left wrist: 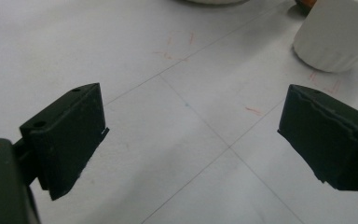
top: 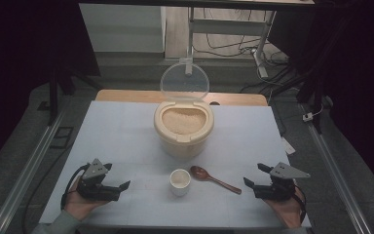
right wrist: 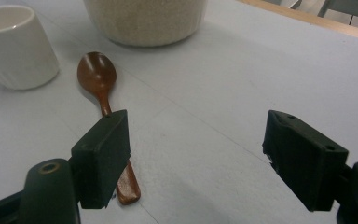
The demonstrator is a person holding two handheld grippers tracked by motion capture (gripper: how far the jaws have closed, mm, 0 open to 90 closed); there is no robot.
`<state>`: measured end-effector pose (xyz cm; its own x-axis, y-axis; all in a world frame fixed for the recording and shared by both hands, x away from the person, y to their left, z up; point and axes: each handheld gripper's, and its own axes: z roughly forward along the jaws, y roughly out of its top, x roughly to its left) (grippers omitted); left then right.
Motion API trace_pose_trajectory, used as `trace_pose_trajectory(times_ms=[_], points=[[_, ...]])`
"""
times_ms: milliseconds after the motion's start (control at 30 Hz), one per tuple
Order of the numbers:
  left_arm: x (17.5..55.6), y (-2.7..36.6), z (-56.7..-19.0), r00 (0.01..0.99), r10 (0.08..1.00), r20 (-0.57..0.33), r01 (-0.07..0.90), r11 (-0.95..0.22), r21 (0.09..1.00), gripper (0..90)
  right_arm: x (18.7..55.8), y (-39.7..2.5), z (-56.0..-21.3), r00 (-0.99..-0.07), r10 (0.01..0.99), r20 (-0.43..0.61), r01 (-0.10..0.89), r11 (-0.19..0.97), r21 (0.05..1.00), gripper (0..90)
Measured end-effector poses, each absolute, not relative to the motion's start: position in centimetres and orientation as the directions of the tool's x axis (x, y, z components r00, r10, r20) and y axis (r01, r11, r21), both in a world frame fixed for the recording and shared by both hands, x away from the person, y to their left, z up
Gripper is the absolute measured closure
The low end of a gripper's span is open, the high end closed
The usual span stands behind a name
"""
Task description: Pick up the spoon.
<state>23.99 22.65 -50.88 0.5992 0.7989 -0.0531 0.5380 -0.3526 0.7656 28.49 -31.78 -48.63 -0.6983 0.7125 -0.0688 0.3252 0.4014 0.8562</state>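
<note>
White cup (top: 180, 181) taken as landmark; it stands upright on the pale blue table (top: 121, 136), near the person's edge, roughly midway between the two hands. Wooden spoon (top: 214, 178) lies flat just to the right of the cup, bowl end nearest the cup, handle running away to the right and toward the person; not touching the cup, a small gap shows in the right gripper view between spoon (right wrist: 103, 98) and cup (right wrist: 16, 46). Behind the cup, farther from the person, sits a cream rice container (top: 183, 126), its clear round lid (top: 184, 82) hinged up and standing open; pale grain fills it near the brim. Left gripper (top: 119, 187) rests well to the left of the cup, held in the person's left hand (top: 80, 202), jaws spread wide with nothing between them; the left gripper view shows bare table between the jaws and the cup (left wrist: 340, 37) off to the upper right. Right gripper (top: 255, 175) sits to the right of the cup, past the spoon's handle end, held in the right hand (top: 287, 209), jaws likewise wide apart and holding nothing. In the right gripper view, the left-hand jaw stands over the spoon's handle end; whether it touches cannot be told.
</note>
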Motion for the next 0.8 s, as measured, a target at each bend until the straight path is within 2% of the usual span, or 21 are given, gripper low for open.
trace_pose_trajectory(times_ms=[800], points=[[24.27, 22.65, -51.04, 0.598, 0.799, -0.056, 0.556, -0.363, 0.747, 8.3, 28.61, -31.54, -47.96, -0.701, 0.709, -0.075, 0.349, 0.433, 0.831, 27.6]])
